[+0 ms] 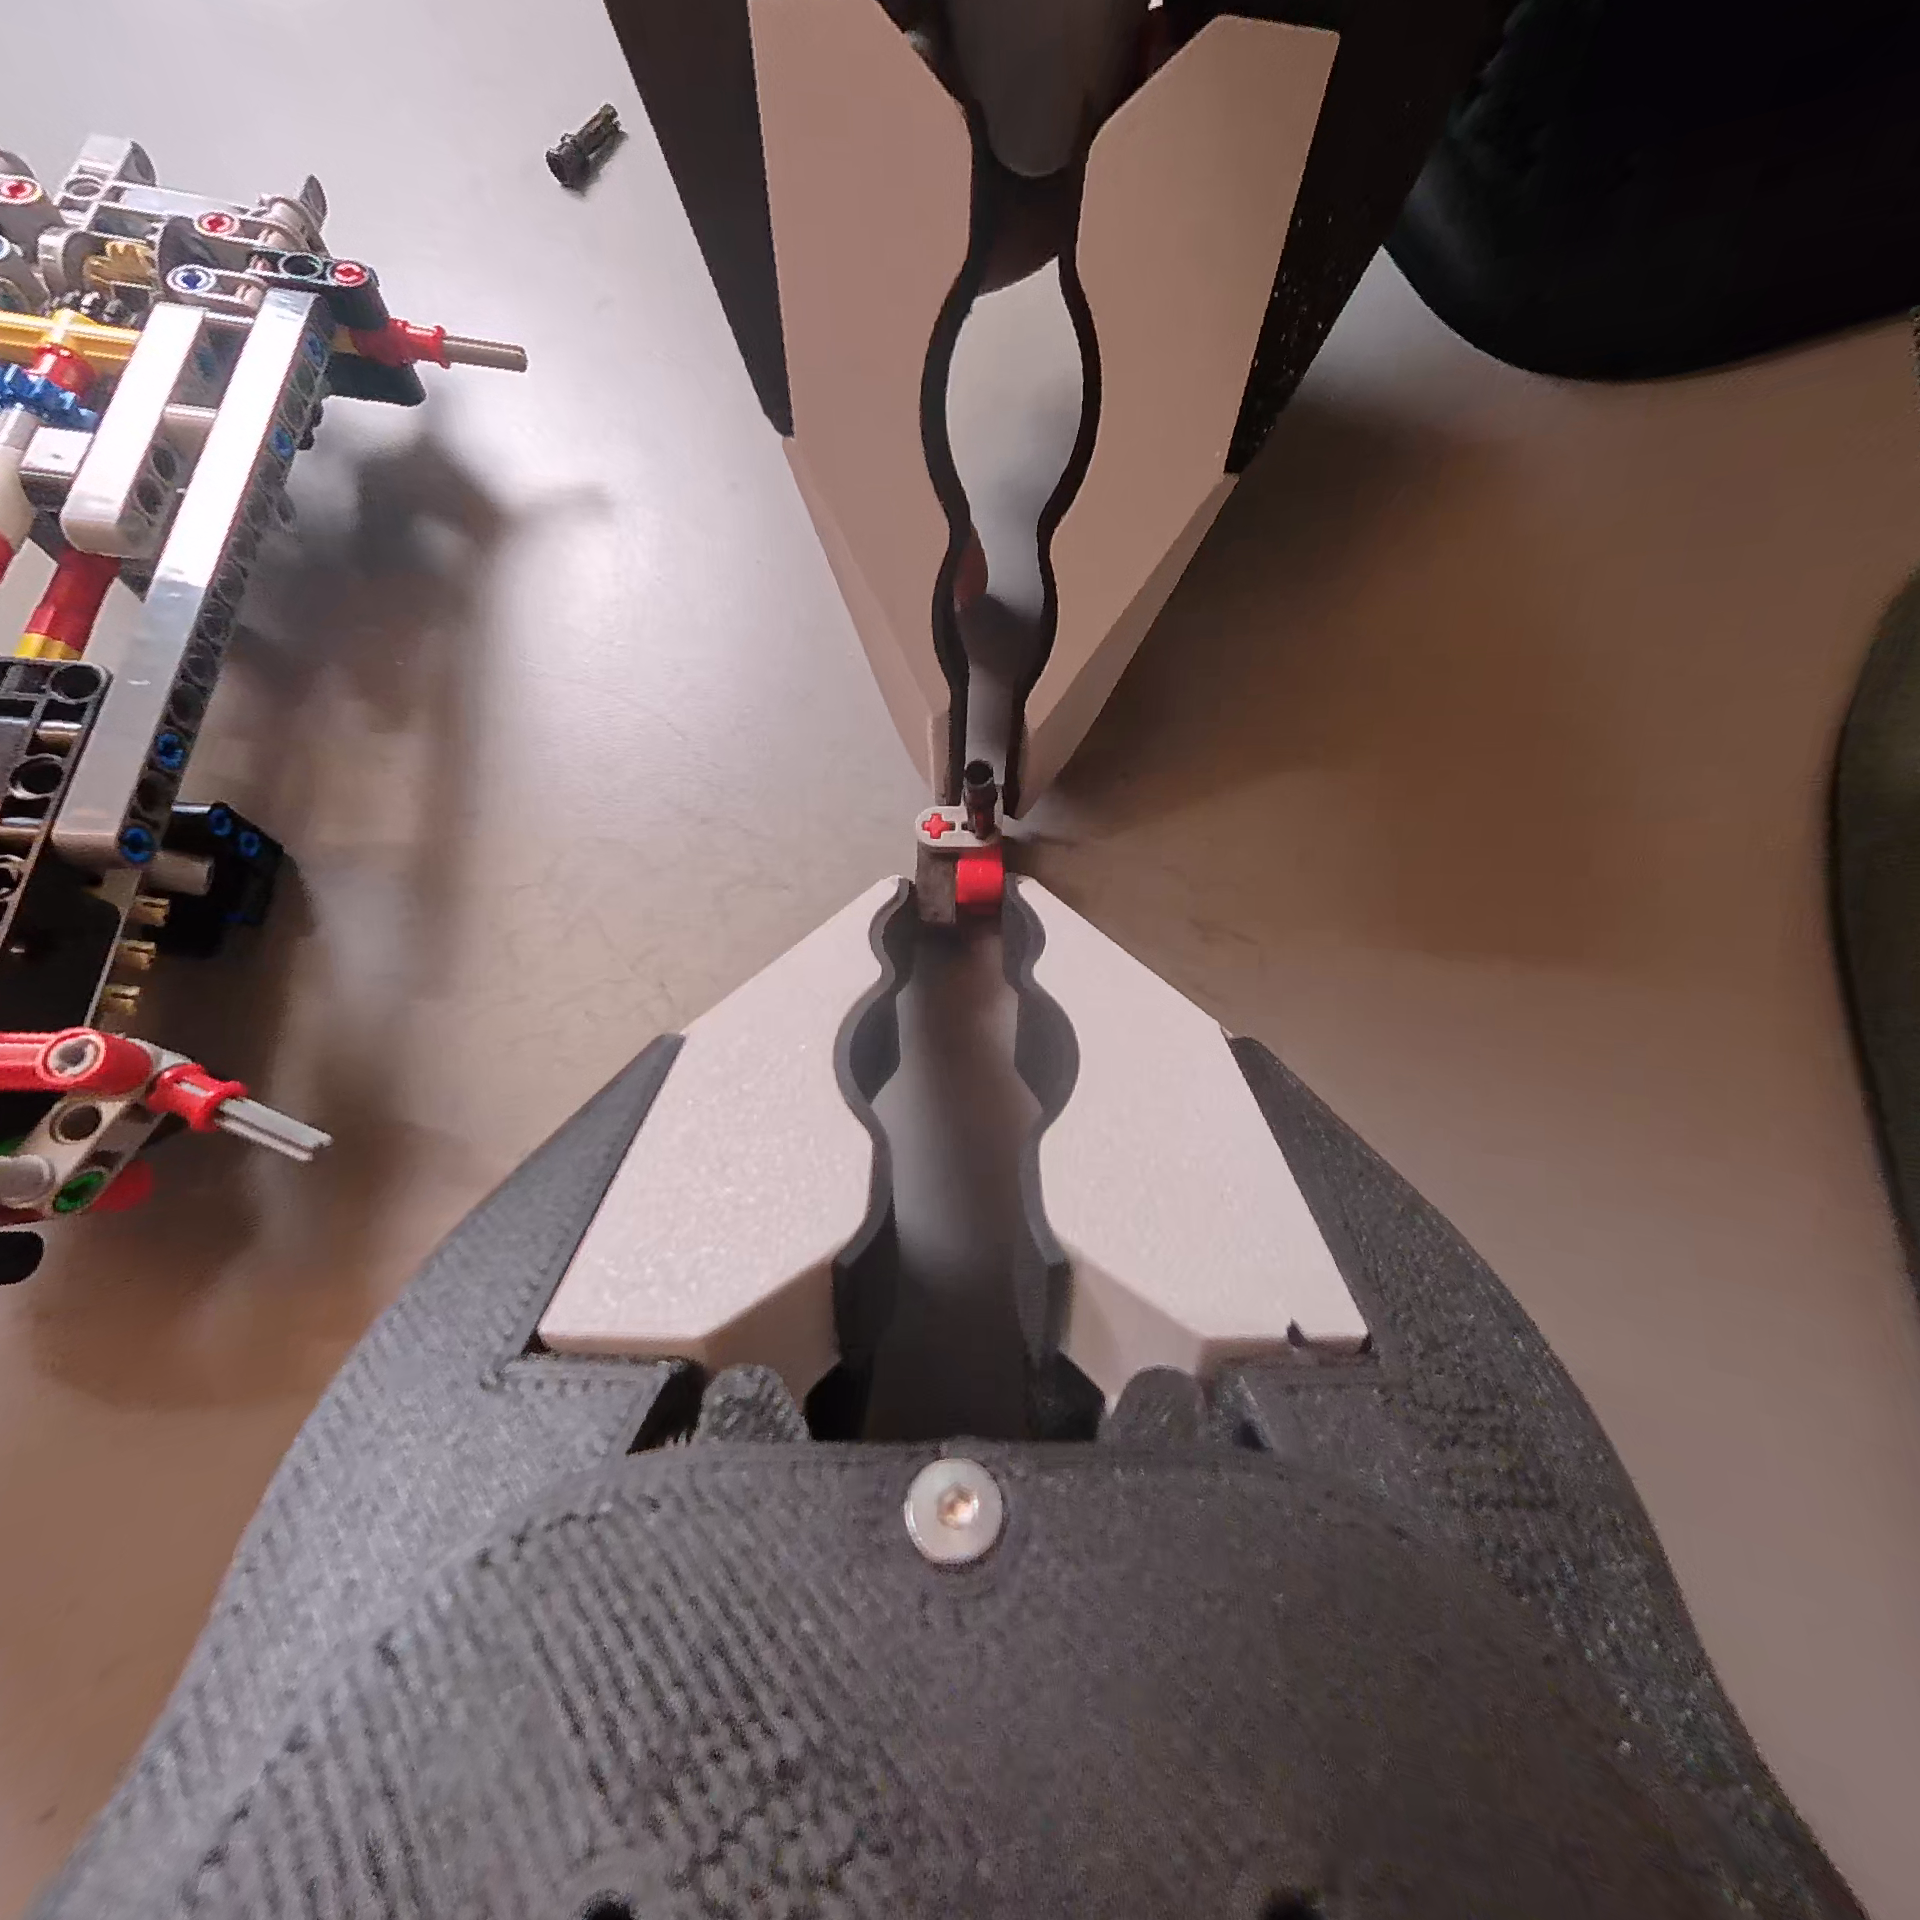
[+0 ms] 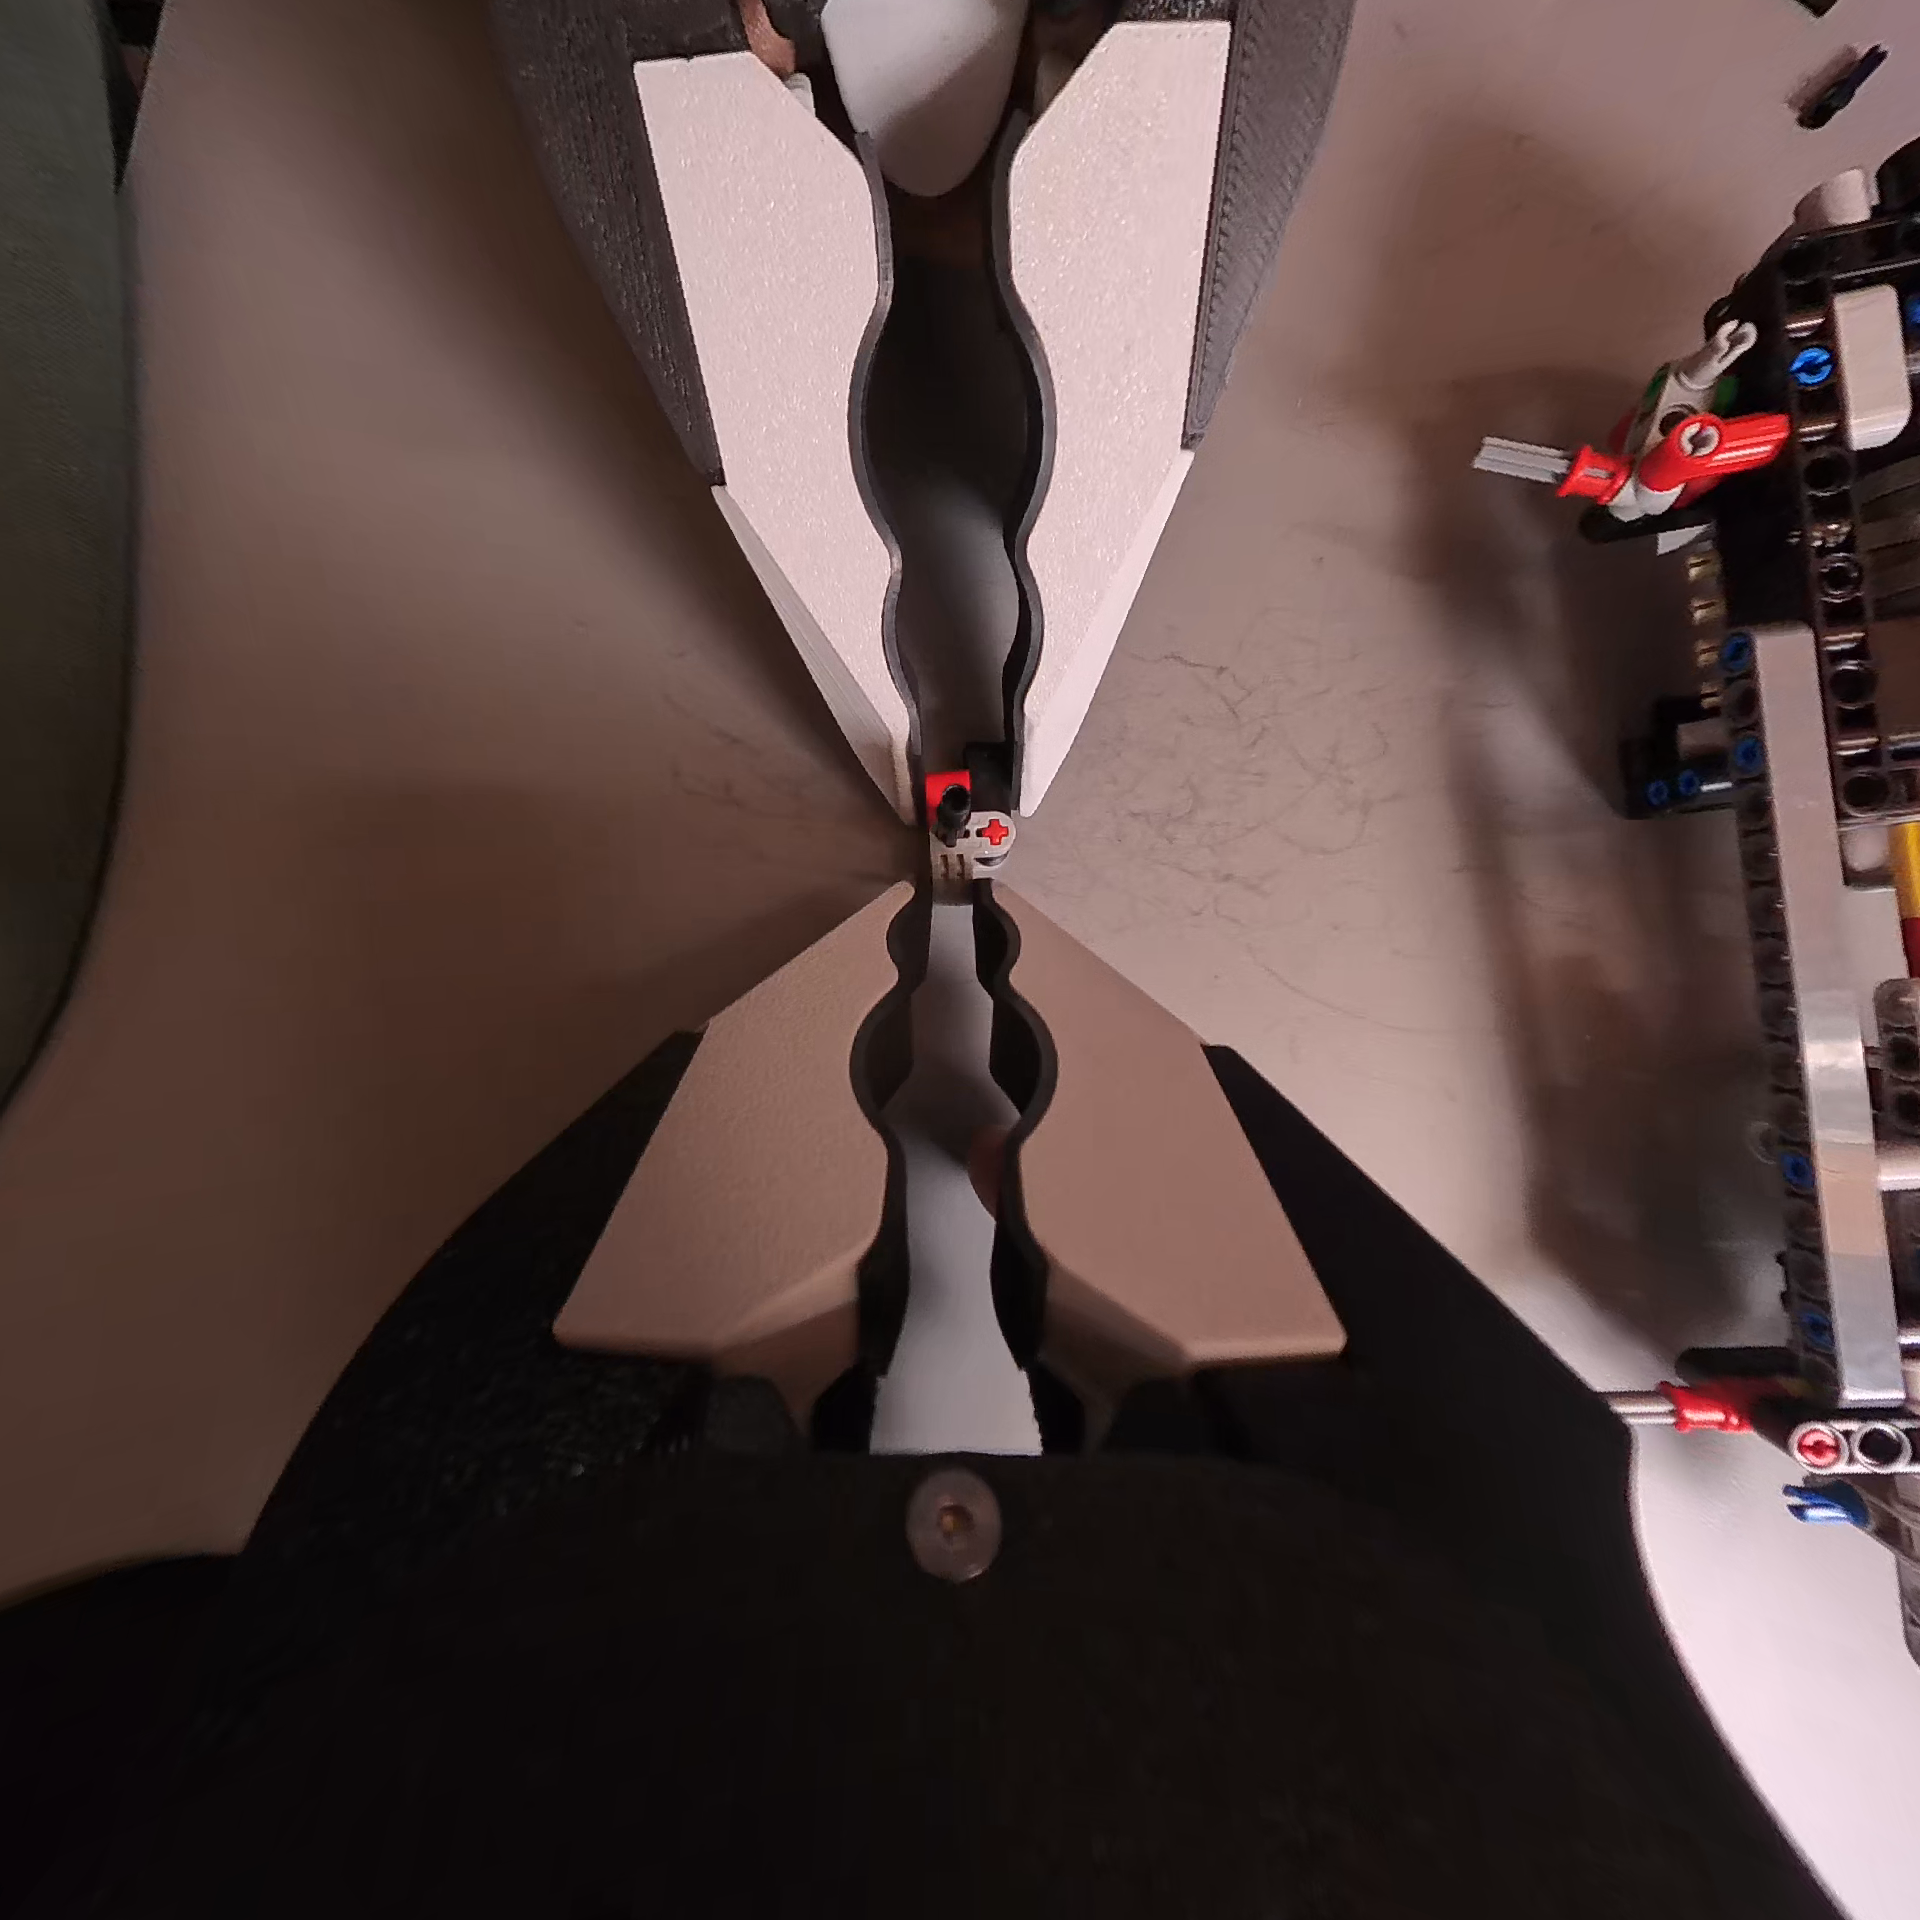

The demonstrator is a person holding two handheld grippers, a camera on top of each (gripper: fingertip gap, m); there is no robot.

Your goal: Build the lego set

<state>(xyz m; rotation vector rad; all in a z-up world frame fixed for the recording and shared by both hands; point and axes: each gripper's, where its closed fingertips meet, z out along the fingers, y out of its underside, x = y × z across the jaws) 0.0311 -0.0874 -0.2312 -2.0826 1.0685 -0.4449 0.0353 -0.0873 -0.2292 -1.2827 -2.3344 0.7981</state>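
Observation:
My two grippers meet tip to tip over the tan table (image 1: 1455,831). My left gripper (image 1: 961,888) is shut on a red connector (image 1: 979,881) joined to a dark grey piece (image 1: 938,896). A small light-grey beam (image 1: 948,827) with a red cross axle lies against them, and a black pin (image 1: 980,792) stands in it. My right gripper (image 2: 948,899) is shut on that light-grey beam (image 2: 971,847). The left gripper (image 2: 961,800) comes in from the top of the right wrist view with the red connector (image 2: 940,784). The right gripper (image 1: 982,808) comes in from the top of the left wrist view.
The large part-built lego model (image 1: 156,520) lies on the table left of the grippers, and shows at the right in the right wrist view (image 2: 1829,727). A loose black pin (image 1: 585,145) lies beyond it. A dark padded object (image 1: 1881,935) borders the table's far side. Both grippers' tips are close together, under 4 cm apart.

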